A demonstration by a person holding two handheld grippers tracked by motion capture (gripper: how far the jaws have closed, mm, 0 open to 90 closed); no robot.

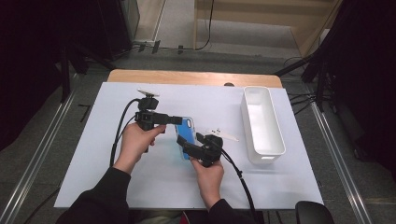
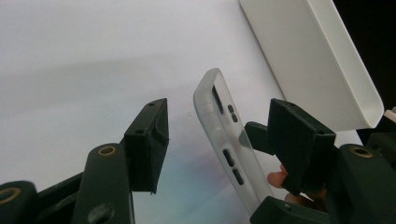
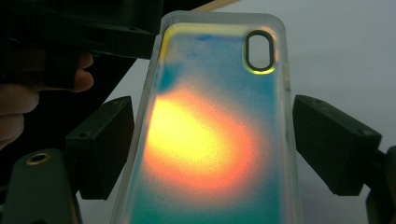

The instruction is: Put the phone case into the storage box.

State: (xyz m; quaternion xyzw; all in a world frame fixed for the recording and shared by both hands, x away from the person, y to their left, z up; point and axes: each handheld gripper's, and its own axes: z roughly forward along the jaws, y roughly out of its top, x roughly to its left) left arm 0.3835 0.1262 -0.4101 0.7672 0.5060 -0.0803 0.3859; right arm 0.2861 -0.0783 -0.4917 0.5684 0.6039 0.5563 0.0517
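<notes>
A translucent phone case (image 1: 185, 132), blue with an orange glow, is held up above the white mat between both grippers. In the right gripper view the case (image 3: 210, 140) lies lengthwise between the two black jaws, camera cut-out at the far end, and my right gripper (image 3: 212, 135) is shut on its long sides. From the high view that gripper (image 1: 189, 147) comes at the case from its near end. My left gripper (image 1: 175, 120) reaches in from the left. Its jaws (image 2: 219, 121) straddle the case's edge (image 2: 224, 135) with a gap to the left pad, open.
A long white bin (image 1: 243, 112) stands on the right of the white mat (image 1: 140, 186), and its wall (image 2: 317, 60) rises just beyond the case in the left gripper view. A small pale flat piece (image 1: 225, 134) lies on the mat left of the bin.
</notes>
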